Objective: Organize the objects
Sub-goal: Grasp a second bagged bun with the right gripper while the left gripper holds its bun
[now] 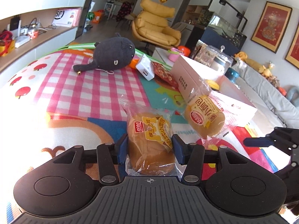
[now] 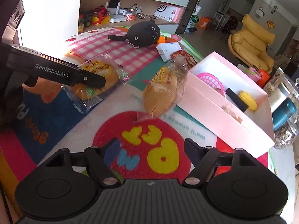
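Note:
My left gripper (image 1: 150,147) is shut on a wrapped bread bun (image 1: 149,140) low over the colourful play mat (image 1: 84,85); the same bun (image 2: 97,82) shows in the right wrist view under the left gripper's finger. A second wrapped bun (image 1: 205,115) leans against the side of the pink box (image 1: 188,78); it also shows in the right wrist view (image 2: 164,91). My right gripper (image 2: 152,149) is open and empty above the red circle on the mat, short of the second bun.
The open pink box (image 2: 205,104) holds a pink basket (image 2: 211,81), a toy corn (image 2: 247,100) and a black item. A black plush (image 1: 112,56), a white charger (image 1: 145,67) and a red packet (image 1: 164,74) lie further back. Jars stand at the right.

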A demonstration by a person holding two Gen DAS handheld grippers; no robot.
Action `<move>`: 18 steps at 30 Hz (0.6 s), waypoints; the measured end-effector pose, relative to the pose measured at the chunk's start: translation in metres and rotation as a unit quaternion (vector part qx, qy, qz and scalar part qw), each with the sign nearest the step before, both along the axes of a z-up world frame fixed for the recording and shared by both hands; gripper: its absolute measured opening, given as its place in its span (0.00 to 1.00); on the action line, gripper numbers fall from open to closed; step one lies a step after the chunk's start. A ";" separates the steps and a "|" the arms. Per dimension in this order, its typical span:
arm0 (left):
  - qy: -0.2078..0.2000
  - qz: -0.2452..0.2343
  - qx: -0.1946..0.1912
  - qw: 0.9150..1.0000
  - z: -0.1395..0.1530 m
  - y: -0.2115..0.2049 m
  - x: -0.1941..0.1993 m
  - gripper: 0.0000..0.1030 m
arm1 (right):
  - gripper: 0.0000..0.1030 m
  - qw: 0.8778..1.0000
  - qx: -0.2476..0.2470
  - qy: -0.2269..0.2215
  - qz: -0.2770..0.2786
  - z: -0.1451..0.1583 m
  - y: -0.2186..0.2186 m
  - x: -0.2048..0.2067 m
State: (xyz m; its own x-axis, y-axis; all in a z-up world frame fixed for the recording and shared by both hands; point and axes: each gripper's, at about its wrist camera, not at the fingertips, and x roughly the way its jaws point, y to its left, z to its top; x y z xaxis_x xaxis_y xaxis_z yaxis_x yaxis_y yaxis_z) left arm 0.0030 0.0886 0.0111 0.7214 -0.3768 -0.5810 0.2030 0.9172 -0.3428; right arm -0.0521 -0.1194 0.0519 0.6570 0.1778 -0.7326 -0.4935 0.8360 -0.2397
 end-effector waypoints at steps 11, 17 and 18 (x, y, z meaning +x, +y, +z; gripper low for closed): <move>0.013 0.013 0.014 1.000 0.003 -0.004 -0.001 0.53 | 0.62 0.992 0.107 -0.027 -0.053 0.011 0.016 0.058; 0.015 0.018 0.018 1.000 0.005 -0.005 -0.003 0.53 | 0.34 0.988 0.141 0.008 -0.064 0.007 0.020 0.068; 0.016 0.019 0.020 0.999 0.005 -0.006 -0.003 0.53 | 0.34 0.987 0.147 0.012 -0.059 0.008 0.019 0.064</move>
